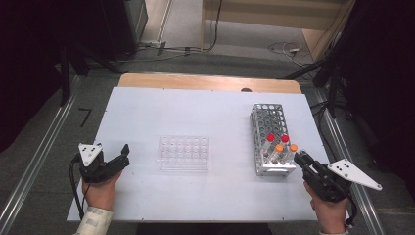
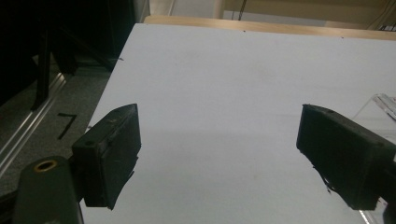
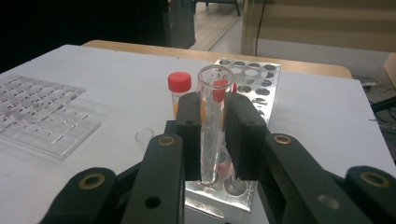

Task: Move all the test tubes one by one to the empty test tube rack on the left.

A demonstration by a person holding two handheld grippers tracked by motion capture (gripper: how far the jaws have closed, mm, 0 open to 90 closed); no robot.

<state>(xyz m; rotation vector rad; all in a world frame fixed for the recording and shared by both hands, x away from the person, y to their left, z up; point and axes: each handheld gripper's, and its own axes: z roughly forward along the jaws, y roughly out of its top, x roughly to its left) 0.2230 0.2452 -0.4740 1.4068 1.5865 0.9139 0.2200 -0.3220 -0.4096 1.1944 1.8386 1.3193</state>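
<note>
my right claw [image 3: 212,128] is clamped on the clear uncapped tube [image 3: 212,116], so i should lift it straight up, clear of the metal rack [image 3: 261,74], without tilting.

One legible mark: a black "7" [image 1: 84,116] on the grey floor, just off the counter's [image 1: 147,98] left edge, near its far left corner. The same mark [image 2: 66,125] appears in the left gripper view, on the floor beside the counter's left edge. No print, label or brand can be read on the counter itself, on the racks, on the tube caps or on the hand-held grippers.
</note>
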